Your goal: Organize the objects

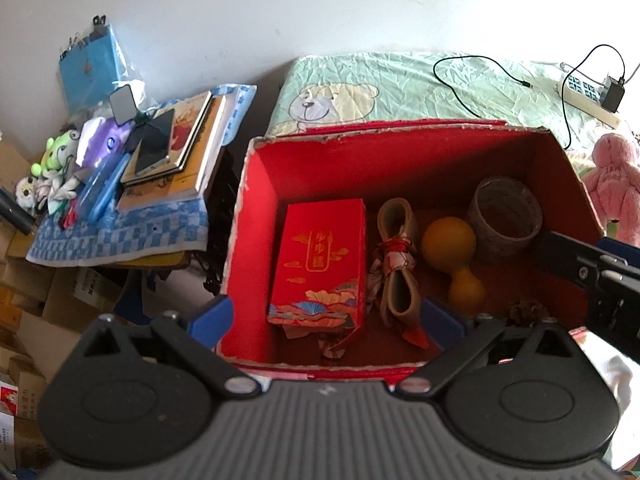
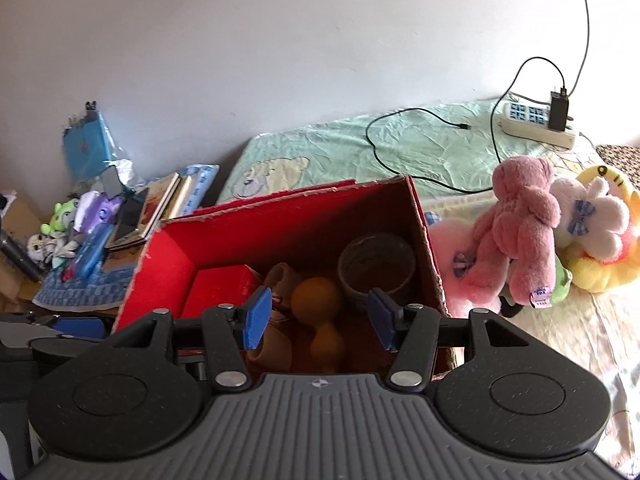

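An open red cardboard box [image 1: 256, 208] stands on the bed. Inside lie a small red gift carton [image 1: 320, 264], a folded beige strap tied with red ribbon [image 1: 396, 264], an orange gourd [image 1: 452, 248], a roll of tape [image 1: 504, 216] and a pine cone [image 1: 528, 312]. My left gripper [image 1: 326, 320] hangs open over the box's near edge, nothing between its blue pads. In the right wrist view my right gripper [image 2: 319, 316] is also open and empty above the gourd [image 2: 316, 300], with the tape roll [image 2: 376, 268] beyond it. The red box [image 2: 168, 264] fills that view's middle.
Pink, white and yellow plush toys [image 2: 524, 232] sit right of the box on the bed. A power strip [image 2: 536, 120] with a charger and black cable lies at the back. A side table [image 1: 120, 232] to the left holds books, a phone, pens and small toys. Cardboard boxes [image 1: 24, 288] stand below it.
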A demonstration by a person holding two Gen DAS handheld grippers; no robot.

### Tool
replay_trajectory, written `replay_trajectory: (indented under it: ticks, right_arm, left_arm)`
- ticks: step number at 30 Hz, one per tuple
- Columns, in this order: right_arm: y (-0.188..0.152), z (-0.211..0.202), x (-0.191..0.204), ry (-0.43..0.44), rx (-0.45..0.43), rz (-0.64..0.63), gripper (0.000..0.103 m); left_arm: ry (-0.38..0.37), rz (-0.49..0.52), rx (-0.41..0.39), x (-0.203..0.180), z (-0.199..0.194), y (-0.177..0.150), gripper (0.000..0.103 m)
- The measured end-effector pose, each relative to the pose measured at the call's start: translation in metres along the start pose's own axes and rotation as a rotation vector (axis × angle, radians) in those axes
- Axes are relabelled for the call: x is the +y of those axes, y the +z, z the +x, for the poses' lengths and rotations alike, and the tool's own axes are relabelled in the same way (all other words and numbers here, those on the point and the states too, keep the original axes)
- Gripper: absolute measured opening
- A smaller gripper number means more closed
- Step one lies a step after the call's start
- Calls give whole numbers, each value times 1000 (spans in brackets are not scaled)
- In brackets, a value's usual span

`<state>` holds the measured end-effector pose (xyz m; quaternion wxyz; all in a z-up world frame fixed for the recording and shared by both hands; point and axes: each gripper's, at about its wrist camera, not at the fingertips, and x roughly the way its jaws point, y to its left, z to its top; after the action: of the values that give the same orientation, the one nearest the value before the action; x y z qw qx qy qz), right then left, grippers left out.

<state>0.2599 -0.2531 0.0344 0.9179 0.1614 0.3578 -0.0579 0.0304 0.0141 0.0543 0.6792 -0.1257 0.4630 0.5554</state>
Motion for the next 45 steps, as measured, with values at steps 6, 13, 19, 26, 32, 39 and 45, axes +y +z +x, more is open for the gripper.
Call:
replay_trajectory:
  ticks: [6,13,19,26,32,39,45]
  right_arm:
    - [-2,14,4,-50,27,-8,57]
    - [-1,26,12,-77,38,-33,57]
    - [2,35,13,-96,41,-33,57]
    - [8,39,8,-117,34,-13,57]
    - [9,47,9,-104,54,-24,57]
    - [11,53,6,-89,68,-40,57]
    - [13,56,2,-79,71,-36,57]
  left_arm:
    - [-7,1,9,5,13,-3,100]
    - [-27,-9,7,13,22,-4,100]
    - [-45,-10,-1,10,28,-2,100]
    - [-64,9,-16,-1,31,3,100]
    - [-70,-11,3,1,39,8,100]
    - [-54,-12,0,-1,44,12,100]
    - [-50,-4,11,-6,47,14,100]
